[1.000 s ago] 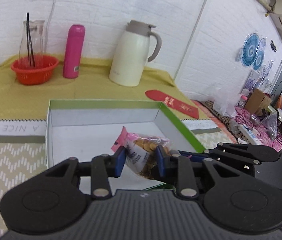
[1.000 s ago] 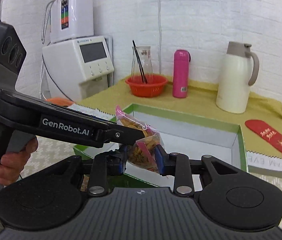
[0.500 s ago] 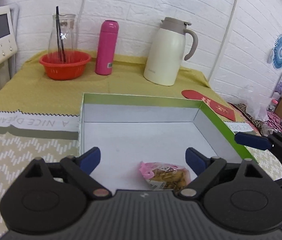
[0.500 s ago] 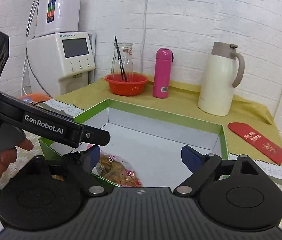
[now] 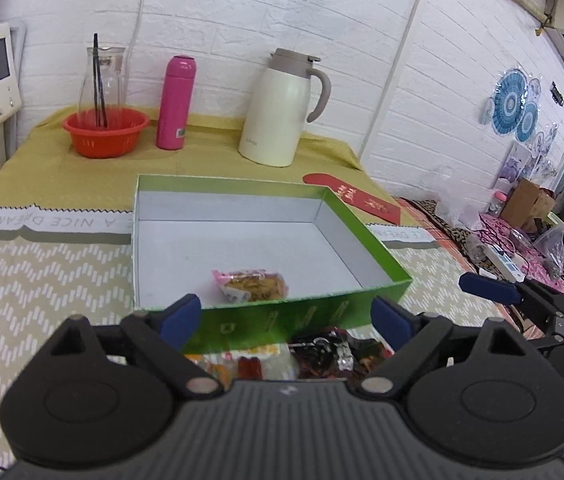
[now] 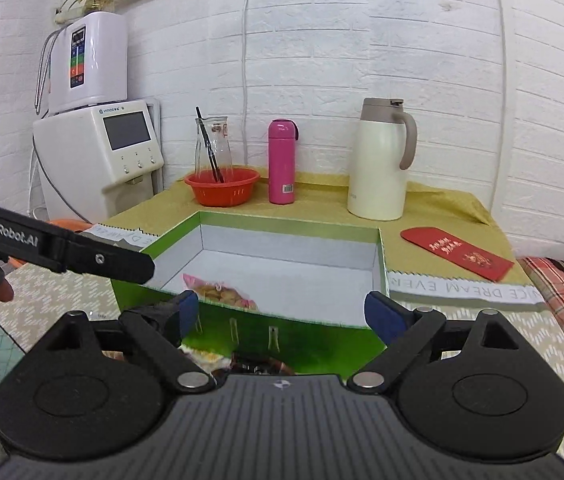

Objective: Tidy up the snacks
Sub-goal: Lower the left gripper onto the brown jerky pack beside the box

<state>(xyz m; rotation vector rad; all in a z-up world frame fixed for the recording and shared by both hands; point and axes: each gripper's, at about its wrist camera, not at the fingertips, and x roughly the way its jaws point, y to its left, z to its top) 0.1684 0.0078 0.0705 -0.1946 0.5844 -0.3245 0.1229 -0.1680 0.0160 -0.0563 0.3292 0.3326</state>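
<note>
A green box (image 5: 302, 314) with a white inside sits on the table; it also shows in the right wrist view (image 6: 282, 336). A pink-edged snack bag (image 5: 250, 284) lies inside it near the front wall, also seen in the right wrist view (image 6: 219, 292). My left gripper (image 5: 288, 318) is open and empty, in front of the box. My right gripper (image 6: 282, 314) is open and empty, also in front of the box. More snack packets (image 5: 322, 354) lie on the table under the grippers, in front of the box (image 6: 257, 364).
A red basket with a glass carafe (image 5: 105, 132), a pink flask (image 5: 175, 102) and a cream thermos jug (image 5: 284, 108) stand at the back. A red envelope (image 5: 354, 198) lies right of the box. A water dispenser (image 6: 101, 160) stands at the left.
Both grippers opened and let go of the snack bag, which now lies in the box. Both grippers have drawn back to in front of the box's front wall.
</note>
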